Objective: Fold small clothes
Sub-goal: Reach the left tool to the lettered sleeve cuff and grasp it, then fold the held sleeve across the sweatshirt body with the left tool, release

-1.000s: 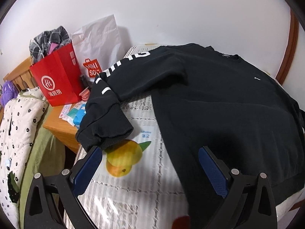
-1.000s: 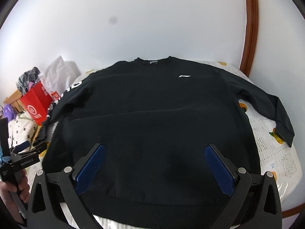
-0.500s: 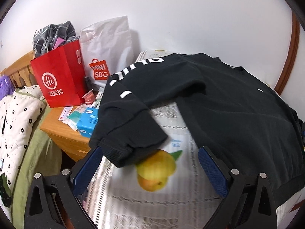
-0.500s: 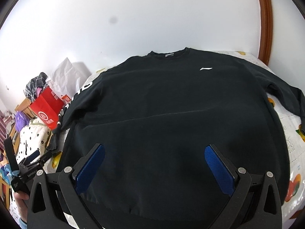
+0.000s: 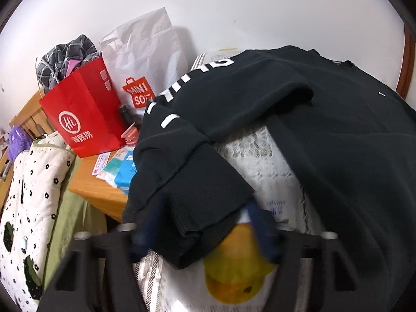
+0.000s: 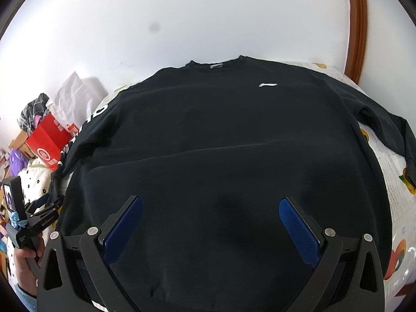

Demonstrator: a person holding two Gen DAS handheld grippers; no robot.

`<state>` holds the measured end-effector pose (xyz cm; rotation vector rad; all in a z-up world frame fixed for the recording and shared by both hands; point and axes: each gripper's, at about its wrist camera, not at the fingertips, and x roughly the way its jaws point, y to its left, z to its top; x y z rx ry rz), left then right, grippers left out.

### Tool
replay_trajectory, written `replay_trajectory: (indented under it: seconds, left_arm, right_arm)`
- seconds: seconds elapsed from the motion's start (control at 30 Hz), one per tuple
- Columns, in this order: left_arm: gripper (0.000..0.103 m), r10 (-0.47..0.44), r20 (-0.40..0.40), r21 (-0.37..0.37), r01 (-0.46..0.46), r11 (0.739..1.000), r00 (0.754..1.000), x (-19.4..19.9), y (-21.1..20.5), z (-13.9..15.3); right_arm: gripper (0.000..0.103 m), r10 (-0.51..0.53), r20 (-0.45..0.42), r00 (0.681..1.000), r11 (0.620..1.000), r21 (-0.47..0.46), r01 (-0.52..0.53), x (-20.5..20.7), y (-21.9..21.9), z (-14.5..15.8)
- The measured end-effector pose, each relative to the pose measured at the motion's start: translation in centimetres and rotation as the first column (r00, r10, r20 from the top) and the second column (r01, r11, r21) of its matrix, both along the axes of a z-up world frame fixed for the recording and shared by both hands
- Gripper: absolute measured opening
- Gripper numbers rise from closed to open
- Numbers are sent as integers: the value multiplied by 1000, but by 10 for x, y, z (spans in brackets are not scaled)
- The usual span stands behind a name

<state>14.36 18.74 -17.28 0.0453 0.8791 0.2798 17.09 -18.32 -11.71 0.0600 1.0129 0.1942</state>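
Note:
A black sweatshirt lies face up and spread flat on the bed, with a white logo on the chest. Its left sleeve, with white lettering, runs down to a ribbed cuff at the bed's edge. My left gripper straddles that cuff. Its blurred jaws are closing, and a sliver of sheet shows between the right pad and the fabric. My right gripper hangs open over the sweatshirt's lower body with nothing between its pads. The other sleeve trails off to the right.
A wooden bedside table left of the bed carries a red paper bag, a white shopping bag and small packets. A flowered quilt lies further left. The fruit-print sheet shows around the garment. A hand holds the left gripper.
The left gripper moved down and left onto the sleeve cuff, and its jaws came in from wide apart to close beside it. The right gripper sank closer over the sweatshirt's body, still open.

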Motion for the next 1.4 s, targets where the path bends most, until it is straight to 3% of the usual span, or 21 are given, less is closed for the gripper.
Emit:
replay_trajectory:
  seconds: [0.03, 0.13, 0.43, 0.6, 0.8, 1.07, 1.27, 1.33, 1.4]
  left_arm:
    - [19, 26, -5, 32, -25, 999, 1000, 2, 0, 1]
    - [15, 39, 3, -31, -39, 999, 999, 4, 5, 12]
    - [14, -29, 126, -121, 45, 992, 992, 24, -39, 82]
    - [14, -116, 167, -127, 138, 982, 979, 59, -97, 111]
    - [13, -220, 192, -135, 248, 959, 957, 103, -172, 125]
    - [13, -329, 218, -149, 364, 919, 919, 154, -272, 115]
    - [13, -401, 199, -226, 440, 869, 894, 169, -318, 96]
    - [13, -425, 205, -262, 468, 844, 881, 168, -327, 94]
    - [18, -454, 213, -335, 501, 798, 865, 165, -328, 94]
  right_arm:
    - [103, -3, -1, 1000, 1000, 3, 3, 1, -3, -1]
    - [103, -11, 9, 1000, 1000, 4, 11, 2, -11, -1]
    - [102, 11, 59, 998, 1000, -25, -10, 3, -50, 11]
    - [101, -1, 73, 997, 1000, -27, 3, 6, -81, 19]
    - [101, -66, 98, 993, 997, -19, 68, 4, -130, 28]
    - [97, -108, 114, 988, 994, -12, 110, -3, -177, 27]
    - [96, -140, 85, 987, 988, -51, 144, -8, -196, 13]
    - [96, -144, 73, 987, 988, -45, 147, -7, -199, 9]
    - [96, -143, 67, 987, 988, -49, 147, -4, -197, 7]
